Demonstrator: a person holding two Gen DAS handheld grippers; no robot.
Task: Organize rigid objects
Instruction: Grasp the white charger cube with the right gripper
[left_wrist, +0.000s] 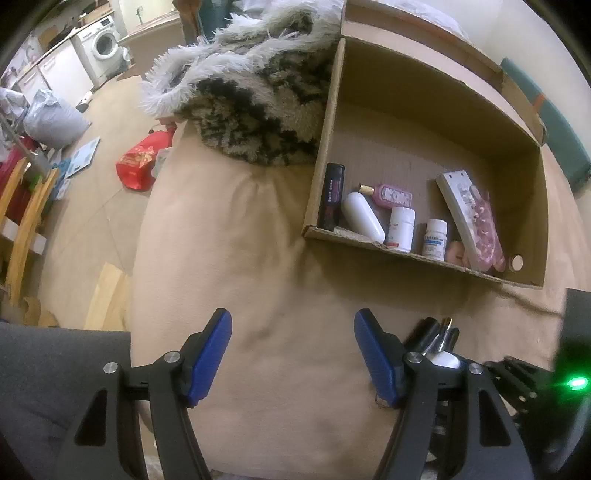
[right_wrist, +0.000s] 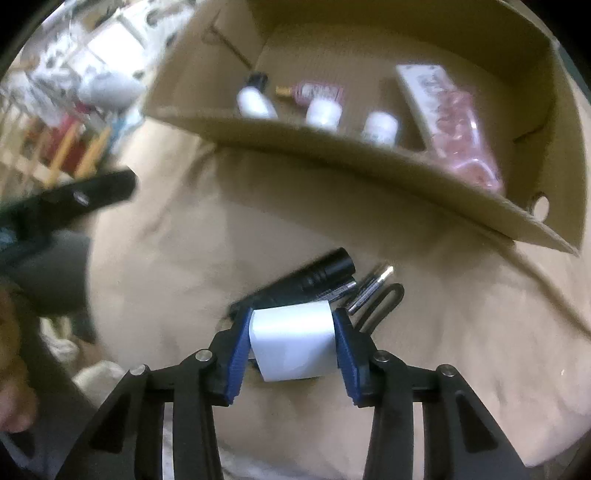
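Observation:
My right gripper (right_wrist: 293, 343) is shut on a white cylindrical container (right_wrist: 291, 341) just above the beige cushion. Under and beyond it lie a black flashlight (right_wrist: 317, 277), a silver-tipped pen (right_wrist: 371, 286) and a black clip (right_wrist: 384, 301). The cardboard box (left_wrist: 406, 254) holds a dark tube (left_wrist: 332, 195), a white bottle (left_wrist: 364, 218), a pink bottle (left_wrist: 393, 195), two white pill bottles (left_wrist: 402, 229), a white booklet (left_wrist: 458, 199) and a pink packet (left_wrist: 485, 229). My left gripper (left_wrist: 293, 354) is open and empty over the cushion, left of the flashlight pile (left_wrist: 432, 332).
A shaggy grey and black throw (left_wrist: 258, 92) lies against the box's left wall. A red bag (left_wrist: 138, 166) and wooden chair legs (left_wrist: 26, 218) are on the floor to the left. A dark device with a green light (left_wrist: 576, 382) is at the right edge.

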